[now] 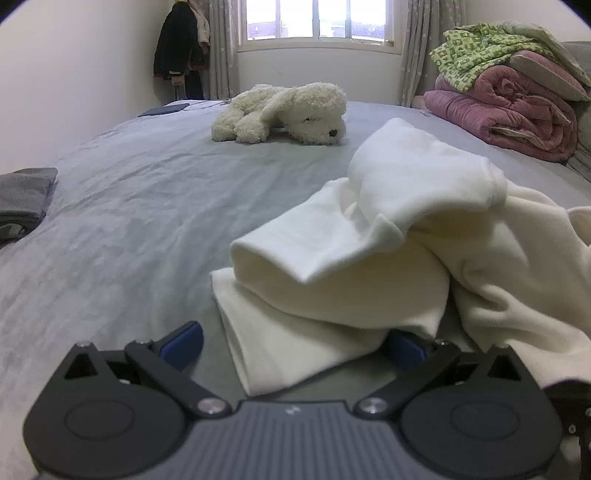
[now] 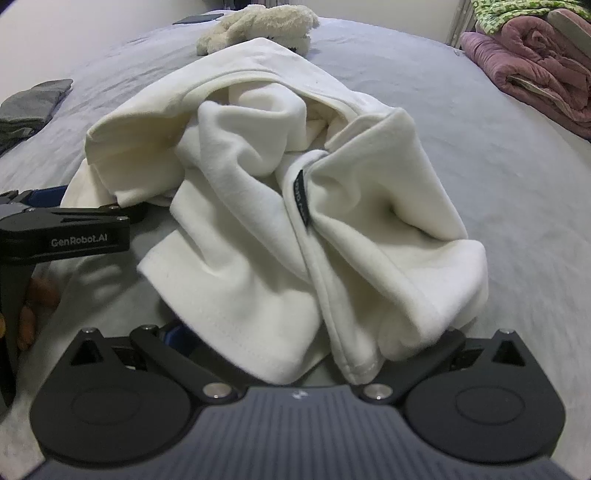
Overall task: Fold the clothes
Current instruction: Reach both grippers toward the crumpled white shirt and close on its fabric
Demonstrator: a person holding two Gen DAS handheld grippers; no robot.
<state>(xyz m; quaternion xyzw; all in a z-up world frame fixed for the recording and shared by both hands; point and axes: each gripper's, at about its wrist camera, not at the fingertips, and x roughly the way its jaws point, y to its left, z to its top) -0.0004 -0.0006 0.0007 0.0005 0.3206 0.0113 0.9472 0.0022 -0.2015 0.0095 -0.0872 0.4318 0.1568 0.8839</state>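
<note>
My left tool is low on the bed, and its blue fingertips are spread wide. A flat corner of the white garment lies between them, but they do not pinch it. My right tool is wide open too. The cloth droops down over its front, and I can only see a bit of blue at 9 o'clock, so the tips are mostly hidden.

The white garment is a soft, crumpled heap in the middle of the grey bed. One sleeve is rolled up on top. A small dark label shows in a fold near the middle.

In the right view, at 9 o'clock, I can see my left tool from the side. Fingers of a hand show just under it.

Far off at 12 o'clock lies a fluffy white toy dog. At 2 o'clock is a pile of pink and green blankets. At 9 o'clock, near the edge of the bed, is a folded grey garment. Behind the bed there is a window, and dark coats hang in the corner.
</note>
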